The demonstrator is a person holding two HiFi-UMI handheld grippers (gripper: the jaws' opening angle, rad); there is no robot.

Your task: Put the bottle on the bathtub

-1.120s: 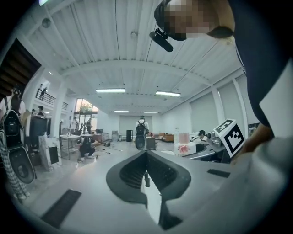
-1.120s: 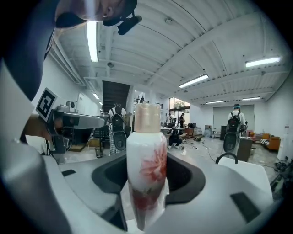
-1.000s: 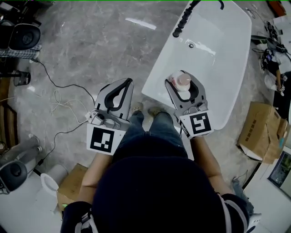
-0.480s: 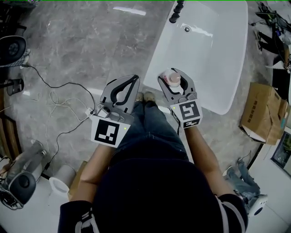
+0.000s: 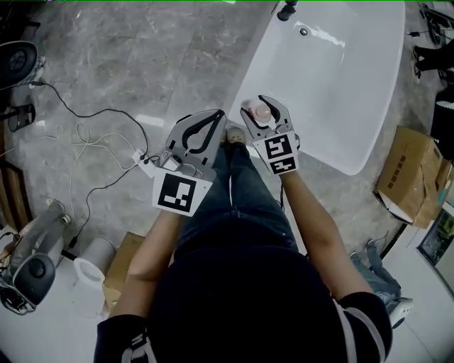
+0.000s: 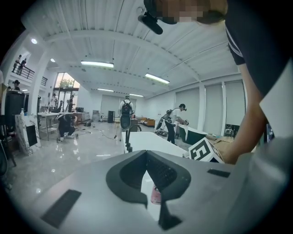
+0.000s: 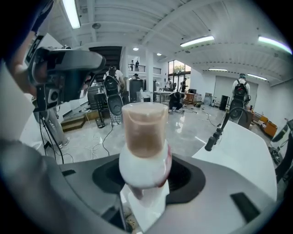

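Your right gripper (image 5: pixel 263 108) is clamped on the bottle (image 7: pixel 143 145). Its own view shows both dark pads pressed against the white body, with the brownish-pink cap standing clear above the jaws. In the head view the bottle sits at 12 o'clock from your body, in line with the near corner of the white bathtub (image 5: pixel 344 99). The tub fills the 1 o'clock part of that view. Whether the bottle touches the rim cannot be told. Your left gripper (image 5: pixel 217 114) is at 11 o'clock, just beside the right one, with its jaw tips together and nothing gripped. A black faucet (image 5: pixel 287 9) stands at the tub's far end, at 12 o'clock. A cardboard box (image 5: pixel 411 177) lies on the floor at 3 o'clock, apart from the tub.
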